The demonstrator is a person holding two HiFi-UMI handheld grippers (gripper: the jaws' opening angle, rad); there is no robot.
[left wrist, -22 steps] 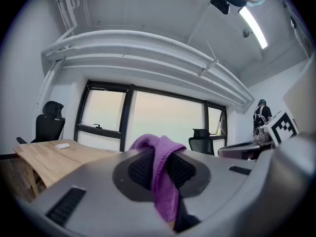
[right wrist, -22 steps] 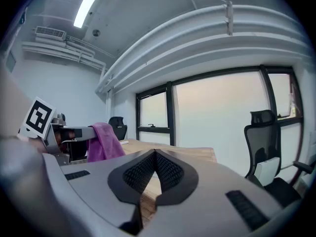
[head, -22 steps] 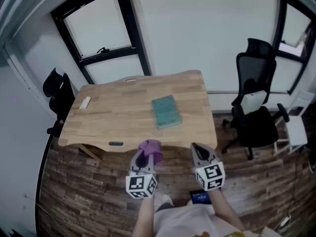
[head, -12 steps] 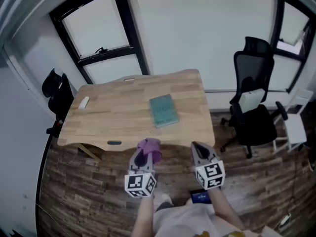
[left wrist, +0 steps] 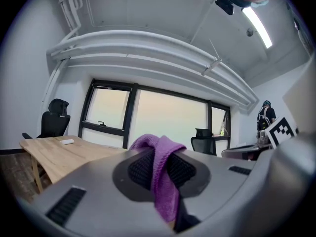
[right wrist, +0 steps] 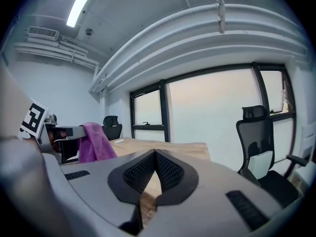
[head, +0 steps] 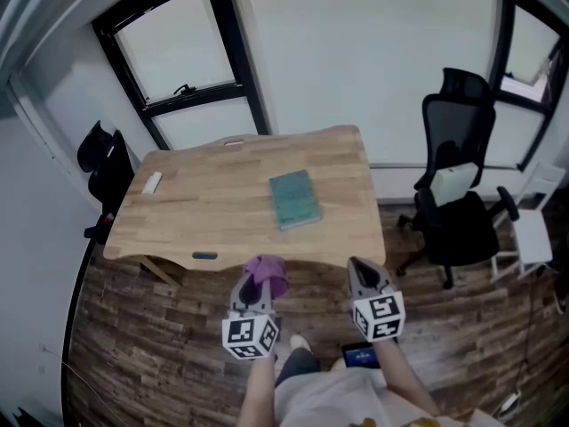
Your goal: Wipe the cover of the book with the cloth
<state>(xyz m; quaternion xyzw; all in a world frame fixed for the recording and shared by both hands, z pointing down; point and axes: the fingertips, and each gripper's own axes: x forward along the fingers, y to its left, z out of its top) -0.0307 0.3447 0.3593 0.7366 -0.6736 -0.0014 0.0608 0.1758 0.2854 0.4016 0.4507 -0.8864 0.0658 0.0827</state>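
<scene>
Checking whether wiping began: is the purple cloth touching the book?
Apart. Head view: the cloth, held by the left gripper, hangs before the table; the book lies on it.

Pale wooden table (head: 204, 207) on dark plank floor (head: 133, 345), white wall (head: 356, 52) behind. Black-framed window (head: 182, 87) at left; black office chair (head: 458, 212) right of table. Ceiling strip light (left wrist: 256, 26) lit.
</scene>
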